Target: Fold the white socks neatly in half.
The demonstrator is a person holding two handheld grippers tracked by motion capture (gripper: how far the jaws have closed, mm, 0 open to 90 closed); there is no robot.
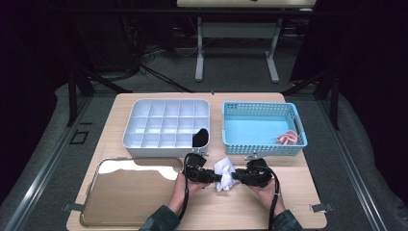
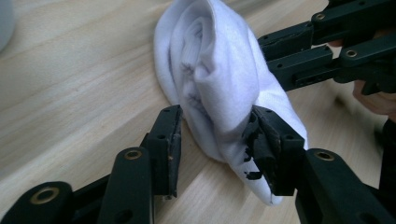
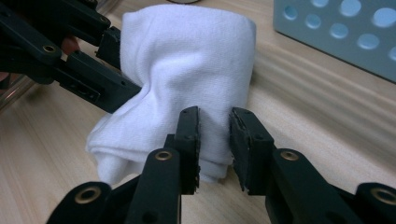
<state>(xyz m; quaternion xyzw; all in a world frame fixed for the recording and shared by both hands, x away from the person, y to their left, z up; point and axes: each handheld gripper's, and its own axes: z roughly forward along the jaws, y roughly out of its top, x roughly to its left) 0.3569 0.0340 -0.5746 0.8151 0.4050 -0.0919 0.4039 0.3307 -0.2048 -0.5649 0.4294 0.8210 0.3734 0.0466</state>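
Observation:
A rolled white sock (image 1: 224,173) lies on the wooden table between my two grippers, near the front. My left gripper (image 2: 215,135) reaches it from the left (image 1: 214,177). Its jaws straddle the sock's lower end (image 2: 219,93), one pad touching the cloth and the other just off it, so it stands open. From the right comes my right gripper (image 1: 234,179), its jaws (image 3: 215,140) nearly together with a fold of the sock (image 3: 187,65) pinched between the pads. Each gripper view shows the other gripper's black jaws against the far side of the sock.
A white compartment tray (image 1: 144,144) stands behind on the left, with a black rolled sock (image 1: 200,137) in its near right cell. A blue basket (image 1: 262,107) on the right holds a pink-and-white roll (image 1: 287,138). A shiny metal tray (image 1: 96,211) lies at front left.

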